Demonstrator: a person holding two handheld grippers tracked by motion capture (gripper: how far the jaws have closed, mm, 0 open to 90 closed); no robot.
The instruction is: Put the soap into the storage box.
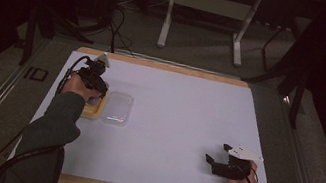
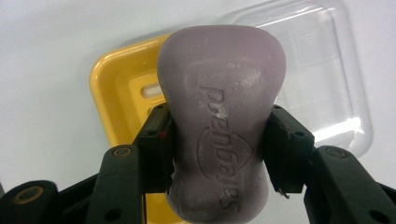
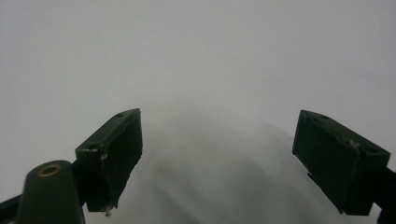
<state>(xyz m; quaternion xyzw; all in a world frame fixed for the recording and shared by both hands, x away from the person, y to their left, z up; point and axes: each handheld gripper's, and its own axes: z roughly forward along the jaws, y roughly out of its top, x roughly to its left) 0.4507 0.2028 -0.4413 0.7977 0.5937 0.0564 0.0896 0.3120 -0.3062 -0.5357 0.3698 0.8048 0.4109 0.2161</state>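
Gripping: the left gripper [image 2: 219,154] has its black jaws clenched on the two sides of a purple soap bar [image 2: 222,107], which stands up the middle of the left gripper view with raised lettering on its face.
Soap bar: held above the yellow soap dish [image 2: 114,88]; whether its lower end touches the dish cannot be told.
Yellow soap dish: left of centre in the left gripper view, partly hidden behind the bar, with a pale slot showing in its floor; in the high view it lies at centre left under the left gripper [image 1: 94,79].
Clear lid: a transparent, rounded rectangular lid [image 2: 327,79] lies flat at the upper right of the left gripper view, just beside the yellow dish; in the high view it sits [image 1: 116,107] right of the dish, edges close together.
Right gripper: at the lower right of the high view [image 1: 215,155], held low over the counter and well apart from the dish and lid; in the right gripper view [image 3: 217,156] its jaws stand wide, released, with nothing but white surface between them.
Counter: white top [image 1: 180,125] with a wooden edge along the near and far sides.
Person: dark sleeves enter from the bottom of the high view, one hand on each gripper.
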